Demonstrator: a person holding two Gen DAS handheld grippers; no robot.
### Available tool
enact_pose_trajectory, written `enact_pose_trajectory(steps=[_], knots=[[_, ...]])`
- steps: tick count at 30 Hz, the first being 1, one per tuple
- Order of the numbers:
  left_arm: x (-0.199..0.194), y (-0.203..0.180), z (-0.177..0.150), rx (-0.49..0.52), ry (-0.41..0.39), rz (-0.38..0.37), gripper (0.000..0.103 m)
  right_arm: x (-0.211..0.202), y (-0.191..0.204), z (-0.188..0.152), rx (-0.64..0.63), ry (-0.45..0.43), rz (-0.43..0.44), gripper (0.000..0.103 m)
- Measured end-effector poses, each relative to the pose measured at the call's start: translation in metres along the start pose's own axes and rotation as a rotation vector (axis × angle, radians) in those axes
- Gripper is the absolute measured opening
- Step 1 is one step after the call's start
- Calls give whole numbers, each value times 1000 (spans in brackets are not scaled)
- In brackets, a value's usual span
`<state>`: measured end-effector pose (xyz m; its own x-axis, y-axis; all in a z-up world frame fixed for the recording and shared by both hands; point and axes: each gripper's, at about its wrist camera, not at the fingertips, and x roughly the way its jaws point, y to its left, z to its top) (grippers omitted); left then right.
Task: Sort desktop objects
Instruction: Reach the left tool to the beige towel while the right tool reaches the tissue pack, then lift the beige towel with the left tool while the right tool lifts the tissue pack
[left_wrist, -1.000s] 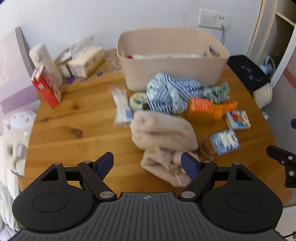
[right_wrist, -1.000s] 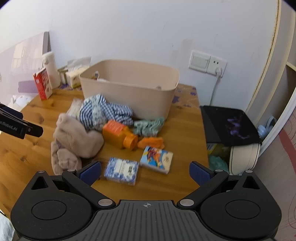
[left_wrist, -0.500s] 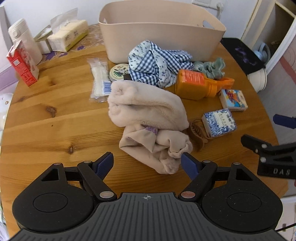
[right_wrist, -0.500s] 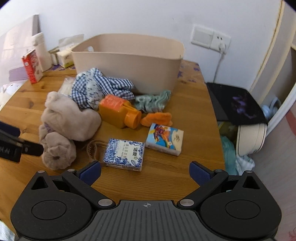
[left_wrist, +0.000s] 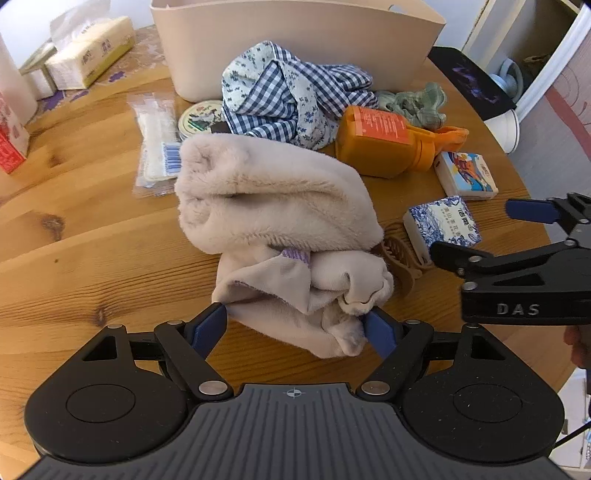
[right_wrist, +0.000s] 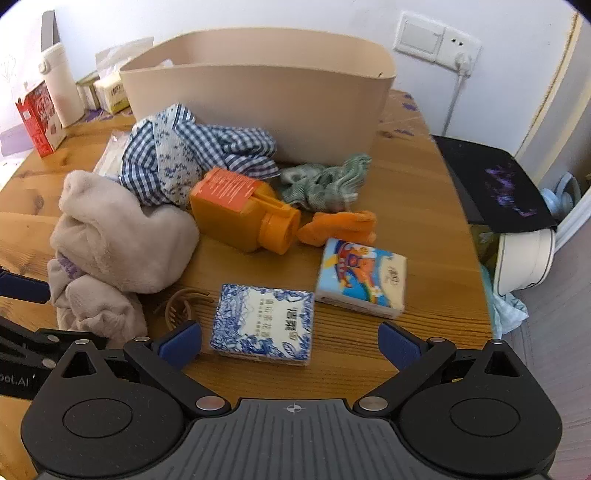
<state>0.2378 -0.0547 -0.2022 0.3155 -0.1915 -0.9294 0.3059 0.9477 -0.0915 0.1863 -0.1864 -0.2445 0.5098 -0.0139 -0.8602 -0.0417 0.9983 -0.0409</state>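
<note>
A beige fleece garment (left_wrist: 280, 218) lies bunched on the wooden table (left_wrist: 85, 258); it also shows in the right wrist view (right_wrist: 118, 240). My left gripper (left_wrist: 295, 328) is open, its blue pads on either side of the garment's near end. My right gripper (right_wrist: 290, 343) is open, with the blue-patterned tissue pack (right_wrist: 264, 325) between its fingers, apart from both. Behind lie a checked cloth (right_wrist: 192, 155), an orange bottle (right_wrist: 240, 210), a cartoon tissue pack (right_wrist: 362, 277), a green cloth (right_wrist: 325, 181) and a beige bin (right_wrist: 258, 99).
A brown hair clip (right_wrist: 181, 302) lies beside the blue pack. A round tin (left_wrist: 201, 118) and a plastic packet (left_wrist: 157, 144) lie left of the cloths. A red carton (right_wrist: 38, 118), white flask (right_wrist: 61, 88) and tissue box (left_wrist: 90, 55) stand at the back left. A black chair (right_wrist: 498, 181) is right.
Both grippers have moved forward and down towards the table. The left one now straddles the beige garment's near end; the right one has closed in on the blue-patterned tissue pack.
</note>
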Motion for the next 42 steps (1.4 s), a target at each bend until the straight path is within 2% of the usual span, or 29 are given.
enact_pose_trajectory(steps=[11, 16, 19, 21, 23, 24, 25, 26, 27, 30, 42], knots=[[18, 4, 7, -22, 10, -72, 88, 20, 0, 3, 20, 40, -25, 103], [24, 0, 10, 17, -28, -43, 90, 25, -1, 5, 13, 49, -28, 102], [25, -2, 10, 49, -34, -23, 89, 28, -1, 6, 18, 54, -17, 95], [24, -3, 9, 75, -45, -3, 81, 27, -1, 5, 30, 45, -8, 91], [22, -4, 9, 110, -60, 13, 61, 25, -1, 4, 37, 35, 14, 83], [21, -3, 8, 116, -63, 14, 53, 23, 0, 3, 37, 26, 23, 76], [19, -2, 9, 115, -64, 13, 49, 21, 1, 2, 33, 19, 23, 66], [19, -2, 9, 111, -66, 9, 38, 20, 2, 1, 30, 13, 28, 61], [18, -1, 9, 109, -67, 2, 30, 19, 3, 1, 27, 16, 19, 60], [16, 0, 7, 108, -58, -10, 22, 17, 2, -2, 37, 19, 18, 60], [2, 4, -15, 85, -70, 0, 12, -11, -7, -18, 84, -34, 33, 60]])
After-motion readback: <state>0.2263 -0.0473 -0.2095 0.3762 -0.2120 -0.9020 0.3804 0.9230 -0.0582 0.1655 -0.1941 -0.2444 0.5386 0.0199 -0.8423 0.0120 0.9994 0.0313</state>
